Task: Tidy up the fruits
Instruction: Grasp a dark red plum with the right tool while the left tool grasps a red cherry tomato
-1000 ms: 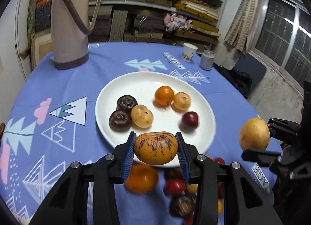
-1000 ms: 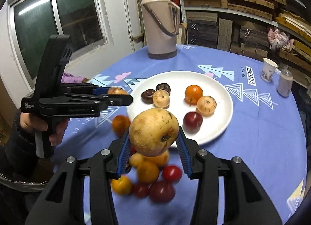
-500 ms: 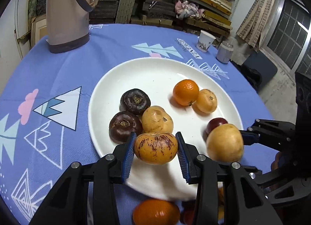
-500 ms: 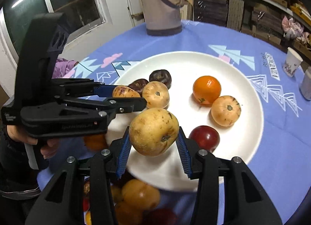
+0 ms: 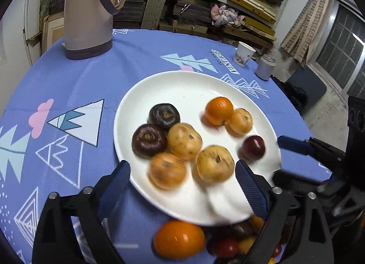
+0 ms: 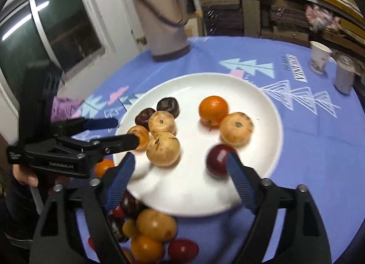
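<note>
Fruits lie on a round white glazed plate (image 5: 141, 95) set on a surface covered by a blue printed cloth (image 5: 75, 81). From the left wrist camera, the plate holds two dark purple, ribbed round fruits (image 5: 149, 140), a smooth orange one (image 5: 218, 110) touching a speckled yellow-orange one (image 5: 240, 120), a glossy dark red plum-like fruit (image 5: 253, 147), and three mottled yellow fruits, the nearest two blurred (image 5: 167, 170). The left hand-held gripper (image 5: 182, 186) is spread wide with nothing between its blue ribbed pads, which straddle the near rim. Off the plate, near the camera, sit a large orange fruit (image 5: 179, 239) and a heap of small red and yellow ones (image 5: 230, 244). A tall beige plastic thermos jug (image 5: 87, 10), a paper cup (image 5: 244, 53) and a small metal can (image 5: 265, 67) stand at the far side.

From the right wrist camera, the same plate (image 6: 262, 104) carries the orange fruit (image 6: 213, 110), the speckled one (image 6: 236, 129), the dark red one (image 6: 217, 160), and a cluster of yellow (image 6: 163, 148) and purple fruits touching each other. The right hand-held gripper (image 6: 180, 184) is also wide open and empty above the near rim. The left hand-held gripper (image 6: 107, 131) enters from the left, its fingers apart beside the cluster. Loose yellow, orange and red fruits (image 6: 156, 225) are piled on the cloth just beside the plate.
</note>
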`<action>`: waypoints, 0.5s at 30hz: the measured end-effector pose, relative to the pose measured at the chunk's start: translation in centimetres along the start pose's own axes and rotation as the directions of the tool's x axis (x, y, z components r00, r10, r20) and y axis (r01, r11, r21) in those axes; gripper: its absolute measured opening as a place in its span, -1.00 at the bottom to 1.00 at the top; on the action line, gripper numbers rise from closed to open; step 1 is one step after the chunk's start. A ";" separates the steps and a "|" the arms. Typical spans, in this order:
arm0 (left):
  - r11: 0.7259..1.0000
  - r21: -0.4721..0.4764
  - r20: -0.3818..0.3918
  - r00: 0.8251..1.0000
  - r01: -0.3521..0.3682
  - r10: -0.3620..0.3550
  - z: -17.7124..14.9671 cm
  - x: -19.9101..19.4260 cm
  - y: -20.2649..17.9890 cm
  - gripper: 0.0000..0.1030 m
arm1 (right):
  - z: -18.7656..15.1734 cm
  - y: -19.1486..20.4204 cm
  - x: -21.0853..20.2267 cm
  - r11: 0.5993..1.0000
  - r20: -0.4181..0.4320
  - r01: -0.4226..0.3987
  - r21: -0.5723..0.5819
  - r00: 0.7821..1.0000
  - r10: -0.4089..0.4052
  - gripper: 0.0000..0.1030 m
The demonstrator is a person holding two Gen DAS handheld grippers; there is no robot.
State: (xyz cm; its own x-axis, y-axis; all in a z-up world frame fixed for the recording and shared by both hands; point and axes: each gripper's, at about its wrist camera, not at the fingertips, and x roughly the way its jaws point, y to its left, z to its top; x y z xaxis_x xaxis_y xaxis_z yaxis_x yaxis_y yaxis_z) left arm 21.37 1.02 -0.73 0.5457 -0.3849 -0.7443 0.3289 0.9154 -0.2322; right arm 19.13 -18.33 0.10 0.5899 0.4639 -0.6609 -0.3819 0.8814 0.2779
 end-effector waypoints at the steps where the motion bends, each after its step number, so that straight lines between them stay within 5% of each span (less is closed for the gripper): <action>1: 1.000 0.007 -0.002 1.000 0.003 -0.003 -0.4 -0.3 -0.2 0.84 | -0.5 -0.2 -1.0 1.000 0.018 0.002 0.014 1.000 -0.002 0.69; 15: 0.997 -0.032 -0.020 0.997 0.073 -0.074 -5.9 -4.2 -1.0 0.84 | -8.0 0.4 -6.6 0.993 0.023 0.112 -0.024 0.993 -0.111 0.80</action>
State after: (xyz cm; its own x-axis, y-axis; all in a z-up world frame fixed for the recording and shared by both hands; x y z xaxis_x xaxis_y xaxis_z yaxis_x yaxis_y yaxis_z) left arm 14.16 2.40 -1.03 0.5046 -0.4492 -0.7373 0.3434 0.8880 -0.3060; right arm 9.39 -21.71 -1.03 0.6453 0.3647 -0.6712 -0.3306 0.9254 0.1850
